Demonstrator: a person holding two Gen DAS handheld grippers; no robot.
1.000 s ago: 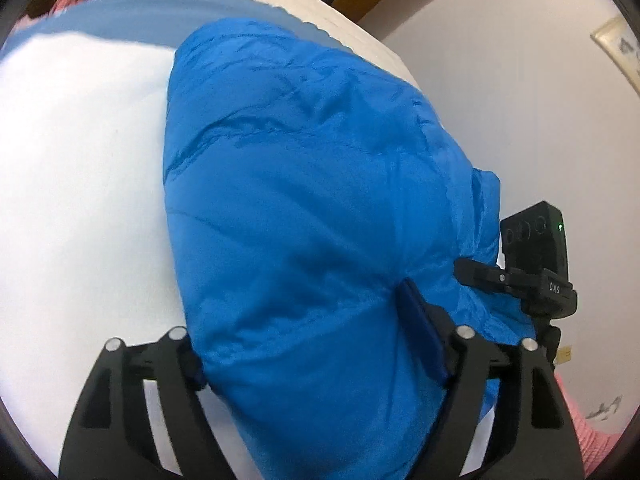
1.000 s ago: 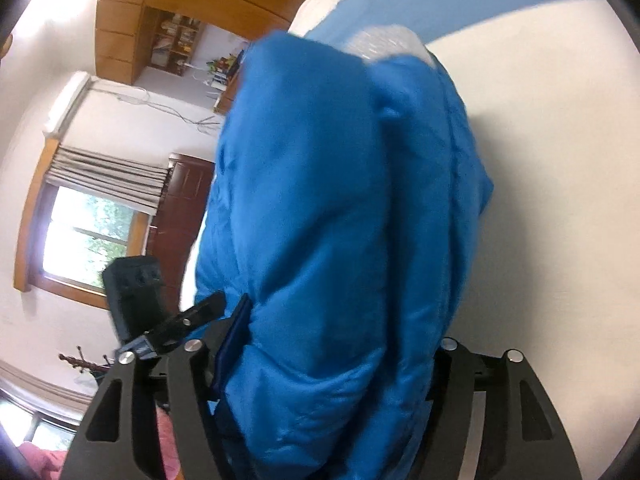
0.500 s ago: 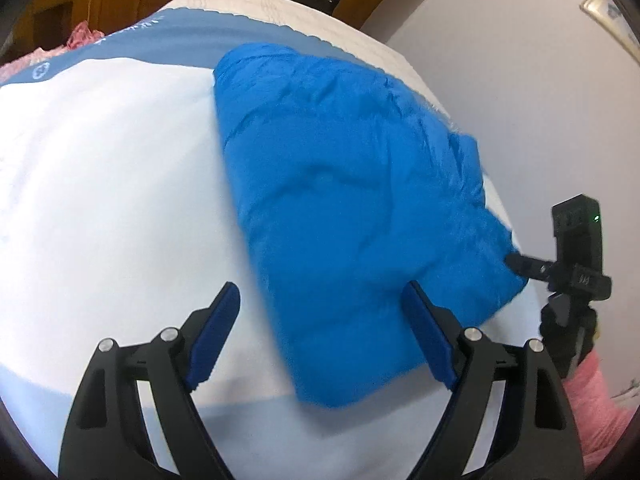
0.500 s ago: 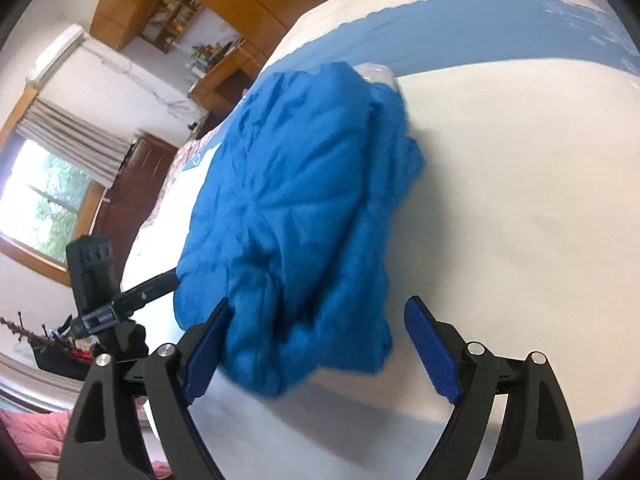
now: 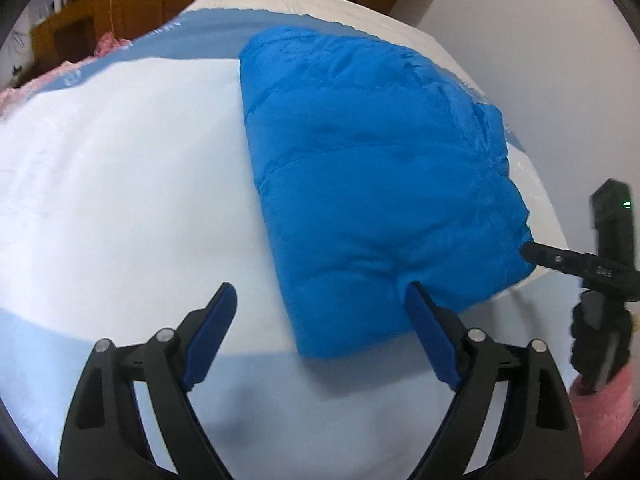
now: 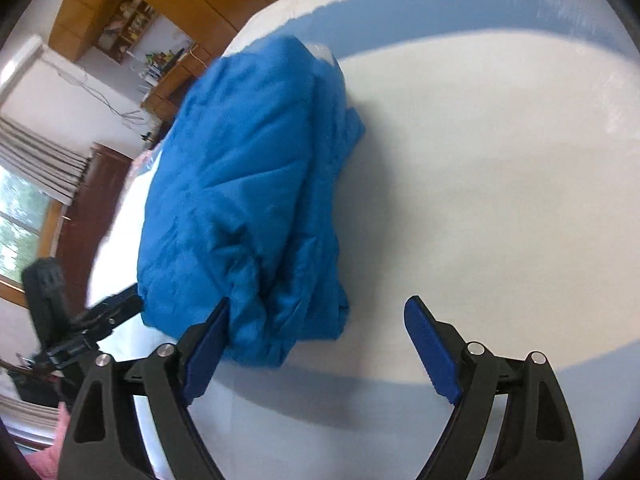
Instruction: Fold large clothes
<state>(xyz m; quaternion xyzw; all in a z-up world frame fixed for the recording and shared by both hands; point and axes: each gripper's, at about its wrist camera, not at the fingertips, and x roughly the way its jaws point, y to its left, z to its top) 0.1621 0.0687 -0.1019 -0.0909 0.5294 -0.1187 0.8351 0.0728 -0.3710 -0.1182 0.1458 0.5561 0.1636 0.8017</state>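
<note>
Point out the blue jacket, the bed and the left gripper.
jacket (image 5: 372,184): left wrist view, middle of its folded top face.
bed (image 5: 120,200): left wrist view, bare white cover beside the jacket.
left gripper (image 5: 320,300): left wrist view, midway between its open fingers.

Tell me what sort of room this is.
Most likely a bedroom at home: the blue padded jacket lies on a bed with a white and blue cover, beside wooden cabinets and a curtained window.
</note>
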